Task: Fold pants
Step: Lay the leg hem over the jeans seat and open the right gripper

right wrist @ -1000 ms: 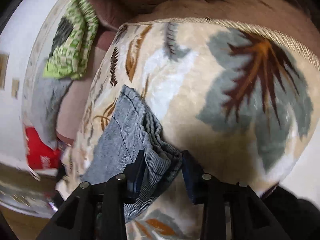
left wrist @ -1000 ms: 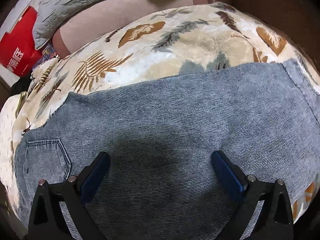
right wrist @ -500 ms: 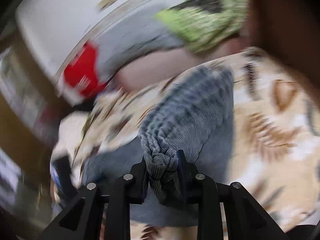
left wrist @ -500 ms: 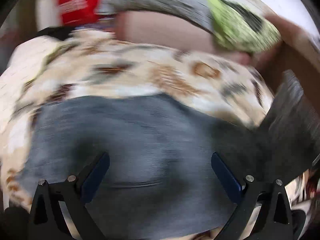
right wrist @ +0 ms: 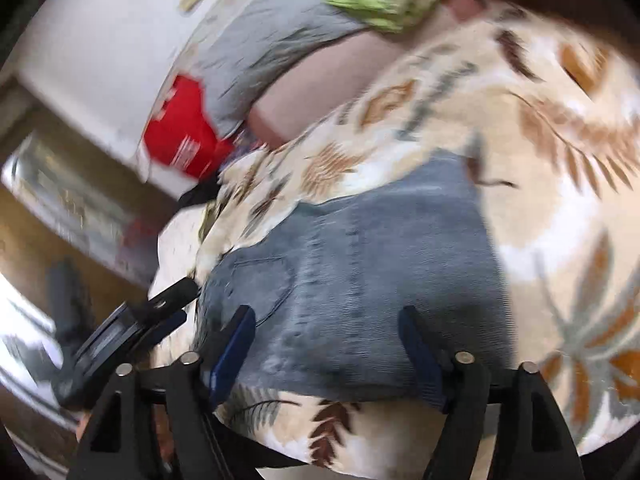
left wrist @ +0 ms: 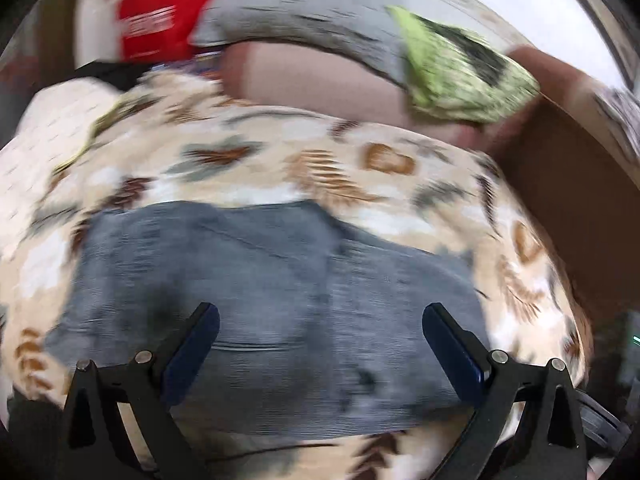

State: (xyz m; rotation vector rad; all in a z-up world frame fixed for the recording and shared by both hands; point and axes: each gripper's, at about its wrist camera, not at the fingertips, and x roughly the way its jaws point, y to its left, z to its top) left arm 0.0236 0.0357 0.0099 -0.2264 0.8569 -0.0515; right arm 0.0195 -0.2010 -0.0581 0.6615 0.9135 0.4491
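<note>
Leaf-print blanket point(right wrist: 560, 184), unreadable red bag point(left wrist: 160, 12)

Cream leaf-print plush blanket point(left wrist: 256, 184) covers bed; grey quilted pillow point(left wrist: 304, 12), green patterned cloth point(left wrist: 460, 76), red printed bag point(right wrist: 180, 140) behind, white wall point(right wrist: 92, 36).

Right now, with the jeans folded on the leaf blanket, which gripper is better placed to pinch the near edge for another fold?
Probably the right gripper: its open jaws straddle the pants' near edge. The left gripper, also open, hovers mid-fabric.
</note>
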